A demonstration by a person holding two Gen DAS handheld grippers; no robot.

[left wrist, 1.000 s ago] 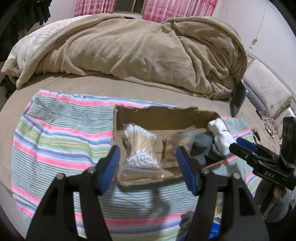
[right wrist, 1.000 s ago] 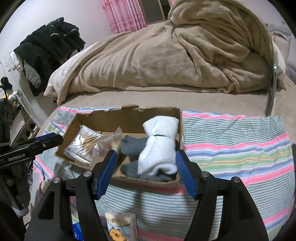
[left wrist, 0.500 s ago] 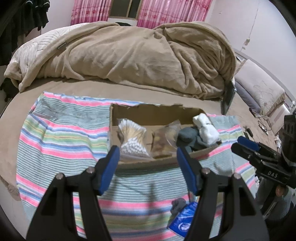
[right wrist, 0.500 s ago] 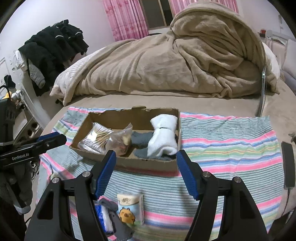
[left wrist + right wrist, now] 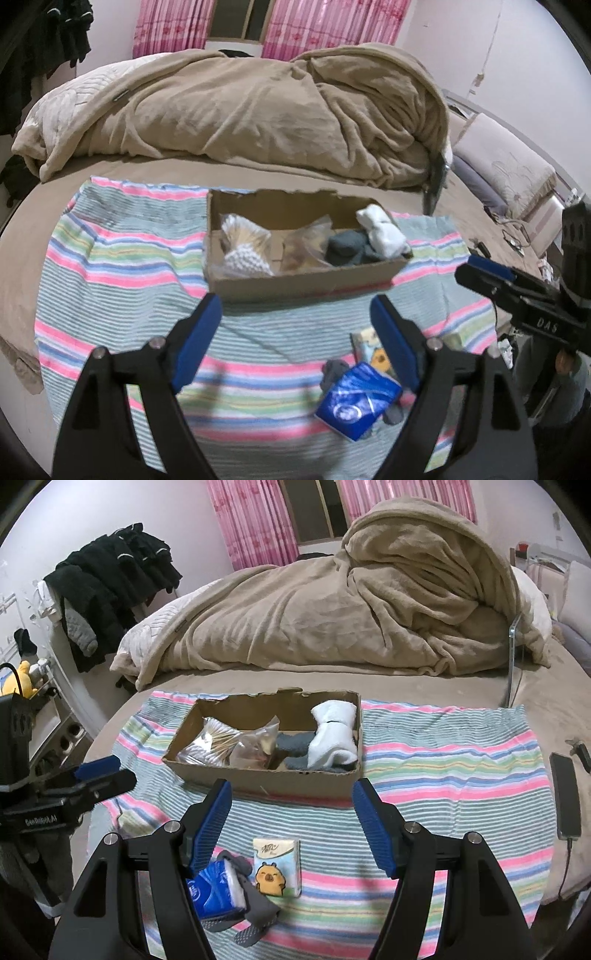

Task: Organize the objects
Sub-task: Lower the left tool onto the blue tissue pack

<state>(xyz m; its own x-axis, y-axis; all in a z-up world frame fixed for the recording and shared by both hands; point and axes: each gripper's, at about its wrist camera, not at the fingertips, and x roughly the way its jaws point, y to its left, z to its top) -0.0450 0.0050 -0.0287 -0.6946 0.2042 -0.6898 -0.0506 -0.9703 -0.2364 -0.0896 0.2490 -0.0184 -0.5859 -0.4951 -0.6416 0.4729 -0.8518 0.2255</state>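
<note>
While box (image 5: 258,779) held swabs (image 5: 210,744), socks (image 5: 332,738); tissue packs (image 5: 277,867) lay outside; left gripper (image 5: 295,332) opening empty, right gripper (image 5: 291,812) wide, empty.

The cloth (image 5: 443,760) on the bed has stripes of pink, green, blue and white. The cardboard box (image 5: 266,779) on it is plain brown; inside, at its 3 o'clock end, lies a white sock roll (image 5: 334,734) upon grey socks (image 5: 291,744). At 6 o'clock from the box lie a blue tissue pack (image 5: 212,891) and a pale pack (image 5: 277,867) printed with a yellow cartoon animal. The blanket (image 5: 332,620) is beige, the curtains (image 5: 255,520) pink.
</note>
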